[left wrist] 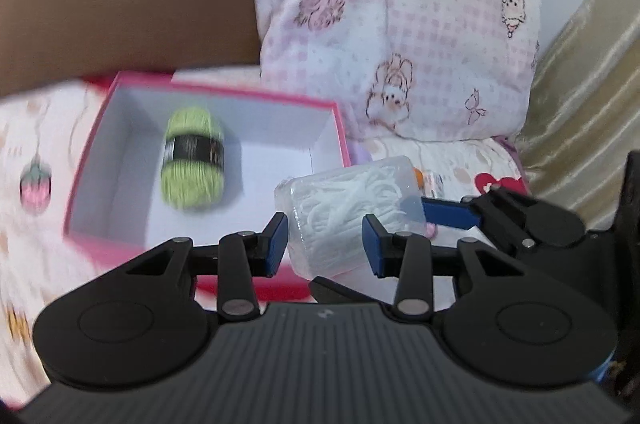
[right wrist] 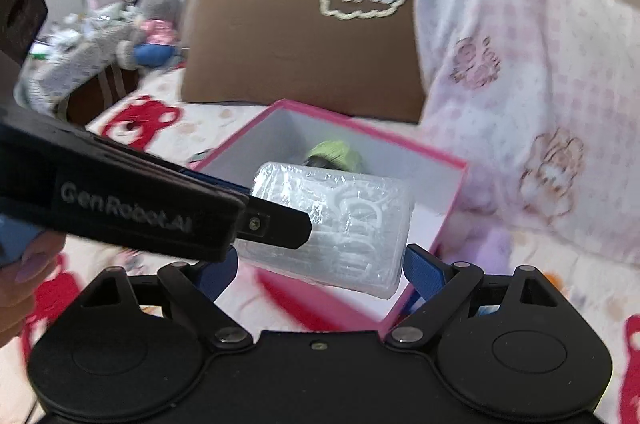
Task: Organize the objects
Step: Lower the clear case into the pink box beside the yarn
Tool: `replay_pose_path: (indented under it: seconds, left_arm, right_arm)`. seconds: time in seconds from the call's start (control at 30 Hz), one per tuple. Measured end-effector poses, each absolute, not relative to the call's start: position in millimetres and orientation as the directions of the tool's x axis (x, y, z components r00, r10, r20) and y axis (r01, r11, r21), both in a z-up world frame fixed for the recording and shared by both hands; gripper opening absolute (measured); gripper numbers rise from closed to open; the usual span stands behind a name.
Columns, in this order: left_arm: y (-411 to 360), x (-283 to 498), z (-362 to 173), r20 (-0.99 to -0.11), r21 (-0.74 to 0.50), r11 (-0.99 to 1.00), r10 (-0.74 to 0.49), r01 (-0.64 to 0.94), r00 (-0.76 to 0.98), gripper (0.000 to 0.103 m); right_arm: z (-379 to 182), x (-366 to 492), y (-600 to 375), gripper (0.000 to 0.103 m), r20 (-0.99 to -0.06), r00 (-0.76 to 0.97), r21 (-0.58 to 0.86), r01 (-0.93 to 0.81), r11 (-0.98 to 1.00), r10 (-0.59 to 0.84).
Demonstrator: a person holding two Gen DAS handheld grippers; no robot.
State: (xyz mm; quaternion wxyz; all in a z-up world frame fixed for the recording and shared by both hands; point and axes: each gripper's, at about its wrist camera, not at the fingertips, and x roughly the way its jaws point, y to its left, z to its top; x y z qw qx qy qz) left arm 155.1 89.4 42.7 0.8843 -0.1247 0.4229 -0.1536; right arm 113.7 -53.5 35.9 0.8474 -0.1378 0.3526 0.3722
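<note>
Plastic, clear and crinkly, fills the space between my two claws: a wrapped packet of white floss picks (left wrist: 352, 208), lifted off the bed. My left claw (left wrist: 326, 244) has its blue pads against the packet's short end, one on each side, clenched on it as far as I can tell. My right claw (right wrist: 320, 268) stands wide, its blue pads at the packet's two long ends; they seem to touch the wrap, though blur hides the left pad's contact behind my other claw's finger, so I cannot tell whether it truly grasps. In the right wrist view that black finger crosses in from the left and lies over the packet's near left corner.

Just beyond the packet sits a pink box (left wrist: 224, 92) with a white inside, open at the top, resting on the patterned sheet (left wrist: 36, 128). A ball of green yarn (left wrist: 193, 158) with a dark band lies inside it, toward the far left. The packet hangs over the box's near right corner.

Behind the box a brown cushion (left wrist: 120, 8) leans at the far left, and a pink checked pillow (left wrist: 400, 36) at the far right.
</note>
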Motion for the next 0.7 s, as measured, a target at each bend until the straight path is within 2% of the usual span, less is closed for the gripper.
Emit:
replay_pose_path:
  seconds: [0.1, 0.2, 0.23, 0.37, 0.7]
  left_arm:
    - [95.0, 180.9, 36.6, -0.708, -0.35, 0.924, -0.369, 0.154, 0.603, 0.039]
    - [102.7, 206.9, 23.2, -0.713, -0.371, 0.92, -0.369, 0.126, 0.596, 0.038]
    - [106.2, 217.2, 16.2, -0.722, -0.383, 0.918, -0.369, 0.106, 0.586, 0.038]
    - [116.7, 252.9, -19.7, -0.741, -0.479, 0.877, -0.433, 0.049, 0.514, 0.038]
    - [118.9, 304.5, -65.7, -0.756, -0.472, 0.882, -0.415, 0.018, 0.507, 0.04]
  right_arm:
    - [31.7, 128.7, -33.0, 0.092, -0.698, 0.518, -0.049, -0.724, 0.688, 0.495]
    - [23.6, 154.6, -20.6, 0.091, -0.714, 0.498, -0.032, -0.725, 0.688, 0.492]
    - [19.6, 165.0, -16.7, 0.086, -0.725, 0.481, -0.015, -0.726, 0.688, 0.493]
    - [4.6, 199.1, 0.3, 0.082, -0.756, 0.474, -0.031, -0.714, 0.699, 0.451]
    - [-35.3, 253.9, 23.8, 0.065, -0.835, 0.403, -0.029, -0.713, 0.701, 0.375]
